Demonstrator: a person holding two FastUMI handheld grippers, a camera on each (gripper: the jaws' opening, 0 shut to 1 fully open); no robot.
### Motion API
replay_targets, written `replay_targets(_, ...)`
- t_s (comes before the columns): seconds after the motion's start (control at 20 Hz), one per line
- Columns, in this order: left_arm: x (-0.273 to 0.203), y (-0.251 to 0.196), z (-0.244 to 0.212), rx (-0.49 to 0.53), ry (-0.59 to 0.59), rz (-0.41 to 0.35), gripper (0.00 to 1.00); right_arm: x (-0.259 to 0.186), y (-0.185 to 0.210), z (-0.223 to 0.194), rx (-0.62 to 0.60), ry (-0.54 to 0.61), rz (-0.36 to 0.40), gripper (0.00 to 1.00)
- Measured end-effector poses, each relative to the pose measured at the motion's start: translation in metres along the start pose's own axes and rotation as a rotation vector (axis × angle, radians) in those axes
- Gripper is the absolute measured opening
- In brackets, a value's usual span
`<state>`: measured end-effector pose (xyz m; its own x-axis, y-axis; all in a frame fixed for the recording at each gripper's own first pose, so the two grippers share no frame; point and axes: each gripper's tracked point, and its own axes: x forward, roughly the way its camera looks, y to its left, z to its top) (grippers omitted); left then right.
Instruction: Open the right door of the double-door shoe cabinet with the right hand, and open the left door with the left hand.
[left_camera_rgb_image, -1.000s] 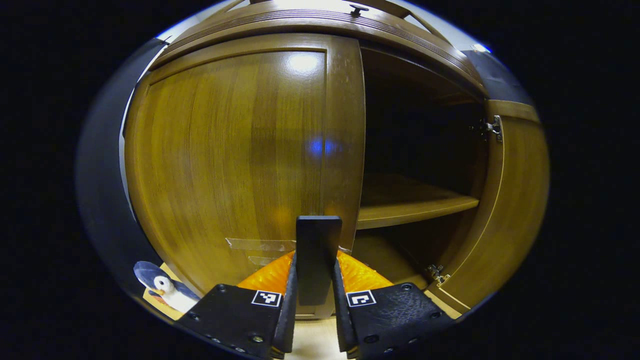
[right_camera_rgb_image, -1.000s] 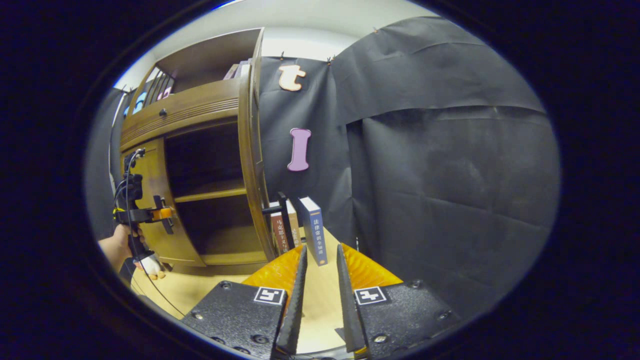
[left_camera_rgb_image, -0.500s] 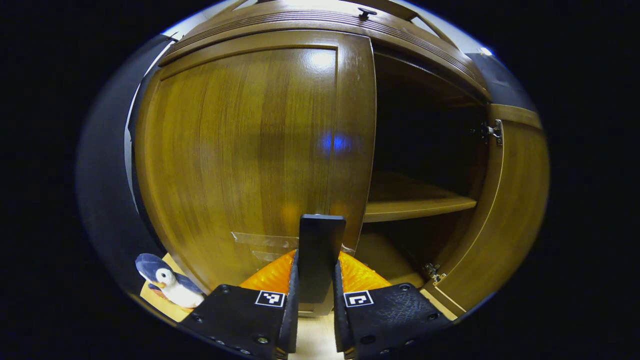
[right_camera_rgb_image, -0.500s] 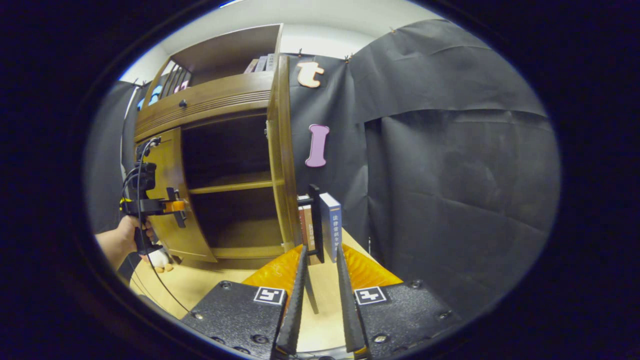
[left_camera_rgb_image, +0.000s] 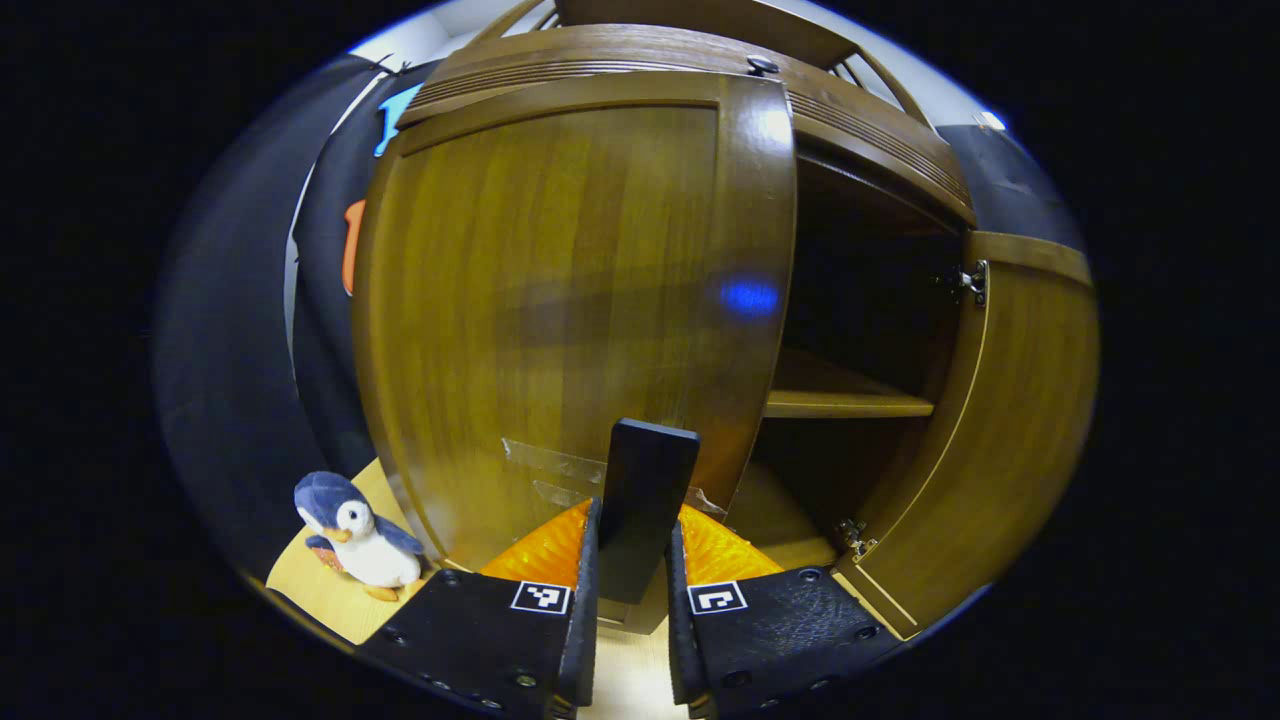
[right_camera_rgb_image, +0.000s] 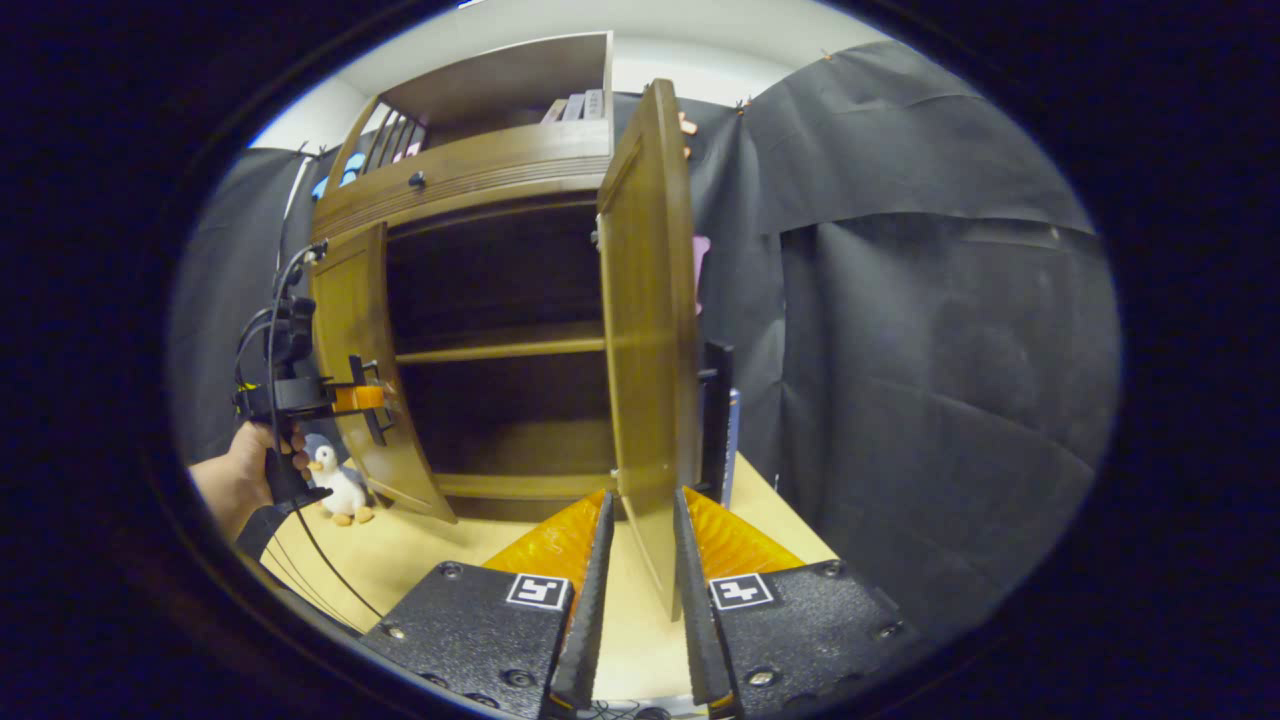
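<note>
Wood left door (left_camera_rgb_image: 560, 300) part-open, its handle (left_camera_rgb_image: 645, 500) pinched in left hand-held gripper (left_camera_rgb_image: 628, 575) (right hand-held gripper (right_camera_rgb_image: 640, 560) nearly closed, gripping nothing): pulling off the hinge arc could slip the pinch.

We note black cloth (right_camera_rgb_image: 930, 330) draped as the booth wall, creased, pinned below a pale upper wall (right_camera_rgb_image: 640, 35). A light wooden tabletop (right_camera_rgb_image: 400, 555) runs underneath. A toy penguin (left_camera_rgb_image: 355, 530) stands on it. Books (right_camera_rgb_image: 575, 105) sit on an upper shelf (right_camera_rgb_image: 500, 85).
</note>
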<state>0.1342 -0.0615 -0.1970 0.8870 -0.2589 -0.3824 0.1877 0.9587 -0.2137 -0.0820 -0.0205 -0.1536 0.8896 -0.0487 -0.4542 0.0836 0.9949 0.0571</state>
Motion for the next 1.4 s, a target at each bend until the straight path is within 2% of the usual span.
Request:
replay_targets(0.35, -0.037, 0.019, -0.008, -0.026, 0.008, 0.029, 0.28, 0.017, 0.047, -0.002, -0.053, 0.018, 0.121, 0.40)
replay_targets(0.7, -0.069, 0.042, -0.011, -0.019, 0.012, 0.057, 0.28, 0.035, 0.082, -0.012, -0.086, 0.061, 0.207, 0.40)
replay_targets(1.05, -0.097, 0.069, -0.013, -0.015, 0.011, 0.118, 0.28, 0.046, 0.104, -0.014, -0.123, 0.074, 0.268, 0.40)
replay_targets(1.4, -0.120, 0.100, -0.014, -0.034, -0.001, 0.186, 0.28, 0.052, 0.117, -0.016, -0.138, 0.089, 0.292, 0.39)
